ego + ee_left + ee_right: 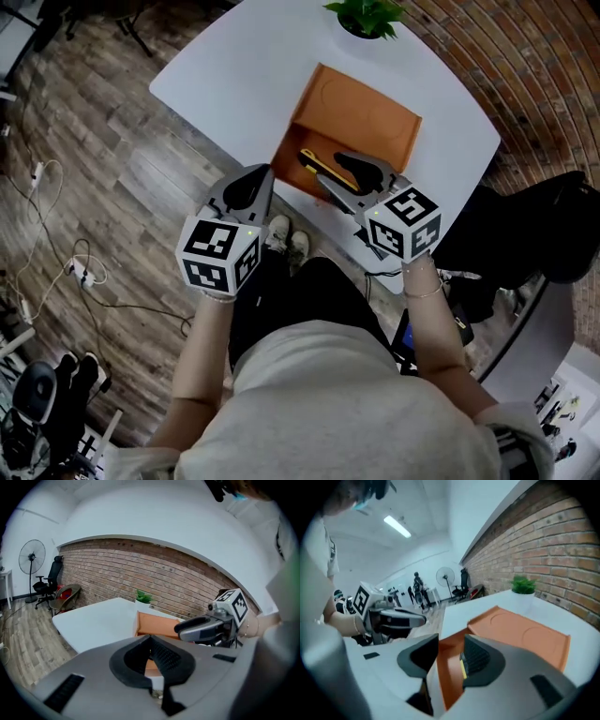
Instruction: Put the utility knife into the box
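Utility knife, yellow and black, lies inside the open orange box near the bench's front edge, with the lid folded flat toward the potted plant at the far edge.

The right claw hangs just over the box's near corner. Its jaws are spread apart with nothing clamped, and it partly covers the knife's lower end in the head view. The left claw hovers to the box's left, off the bench edge and above the wooden floor. Its jaws are drawn together at the tips and it carries nothing.

A power strip with cables trails across the floor at the left, and a dark chair sits beyond the bench's right corner.

Only the head view shows the whole knife and the box's outline. The right gripper view looks down between its parted jaws into the orange base, where only a thin yellow strip of the knife shows beside the ribbed pad. It also takes in a ceiling light and people far back in the room.

The left gripper view shows the brick wall, a standing fan and an office chair. A sliver of orange peeks through the narrow wedge below its meeting tips, and the knife is hidden there.
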The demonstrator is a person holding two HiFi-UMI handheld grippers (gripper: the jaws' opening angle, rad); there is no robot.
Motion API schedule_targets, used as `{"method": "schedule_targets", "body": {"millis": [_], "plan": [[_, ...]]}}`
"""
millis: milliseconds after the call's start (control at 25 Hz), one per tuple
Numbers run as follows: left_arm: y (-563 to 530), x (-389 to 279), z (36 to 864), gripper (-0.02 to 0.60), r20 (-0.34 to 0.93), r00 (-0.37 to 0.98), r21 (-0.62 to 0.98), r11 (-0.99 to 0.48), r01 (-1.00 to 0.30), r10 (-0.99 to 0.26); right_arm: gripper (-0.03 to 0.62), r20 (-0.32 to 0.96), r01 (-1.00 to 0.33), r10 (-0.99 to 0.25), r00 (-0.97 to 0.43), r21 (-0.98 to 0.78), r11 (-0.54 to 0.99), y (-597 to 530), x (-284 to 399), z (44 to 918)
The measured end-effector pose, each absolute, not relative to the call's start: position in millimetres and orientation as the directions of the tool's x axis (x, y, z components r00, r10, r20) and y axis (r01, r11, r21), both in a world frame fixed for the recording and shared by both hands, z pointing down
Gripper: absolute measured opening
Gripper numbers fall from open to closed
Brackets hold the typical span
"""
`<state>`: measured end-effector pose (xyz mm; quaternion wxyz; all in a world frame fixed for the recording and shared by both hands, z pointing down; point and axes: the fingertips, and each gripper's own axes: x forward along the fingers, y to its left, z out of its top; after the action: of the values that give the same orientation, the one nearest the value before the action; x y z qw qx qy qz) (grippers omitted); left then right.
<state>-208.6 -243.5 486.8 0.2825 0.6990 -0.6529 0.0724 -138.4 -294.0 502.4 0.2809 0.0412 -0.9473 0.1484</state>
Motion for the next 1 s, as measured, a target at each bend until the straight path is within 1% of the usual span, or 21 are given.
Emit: {"method": "schedule_targets", "body": {"millis": [80,120,240,440,520,600,680,760,880,1000], "plan": [[-248.4,-206.8,474.6,0.006,0.456,0.136,0.299,0.007,-0.954,-0.88,0.085,0.426,-0.192,-0.057,-0.903,-0.28,0.941,-302.8,-137.4,472.6],[-252.8,-206.4,467.3,0.006,0.442,0.142,0.301,-0.003,-0.954,-0.886,0.046,0.371,-0.209,-0.087,-0.925,-0.304,0.929,-308.7,-136.7,460.0],[-267.4,-206.2,444.7,0.006,0.394,0.167,0.287,-0.051,-0.956,-0.904,0.0,0.247,-0.237,-0.145,-0.958,-0.404,0.884,-322.6,-135.2,431.7],[-282.0,-200.7,419.4,0.006,0.368,0.19,0.226,-0.111,-0.968,-0.91,-0.002,0.06,-0.198,-0.196,-0.979,-0.53,0.825,-328.3,-125.0,389.4],[-286.2,-196.2,410.1,0.006,0.358,0.201,0.209,-0.132,-0.969,-0.912,-0.002,0.027,-0.198,-0.219,-0.975,-0.545,0.814,-330.6,-118.9,375.9],[-291.2,-190.6,401.4,0.006,0.341,0.226,0.205,-0.162,-0.965,-0.912,-0.002,0.001,-0.18,-0.213,-0.977,-0.545,0.819,-328.8,-116.0,363.6],[-297.5,-184.6,393.5,0.006,0.322,0.259,0.21,-0.198,-0.957,-0.911,-0.002,-0.028,-0.169,-0.213,-0.977,-0.512,0.842,-326.7,-113.5,350.2],[-302.4,-179.6,385.9,0.006,0.304,0.282,0.213,-0.224,-0.951,-0.91,-0.002,-0.038,-0.195,-0.237,-0.971,-0.451,0.871,-325.5,-109.6,339.5],[-308.7,-173.4,372.4,0.006,0.278,0.298,0.2,-0.248,-0.948,-0.913,-0.002,-0.021,-0.266,-0.292,-0.956,-0.351,0.898,-324.6,-102.0,328.5],[-314.9,-163.8,362.1,0.005,0.256,0.317,0.196,-0.272,-0.942,-0.913,-0.002,0.01,-0.342,-0.354,-0.935,-0.292,0.893,-326.2,-91.3,324.8]]}}
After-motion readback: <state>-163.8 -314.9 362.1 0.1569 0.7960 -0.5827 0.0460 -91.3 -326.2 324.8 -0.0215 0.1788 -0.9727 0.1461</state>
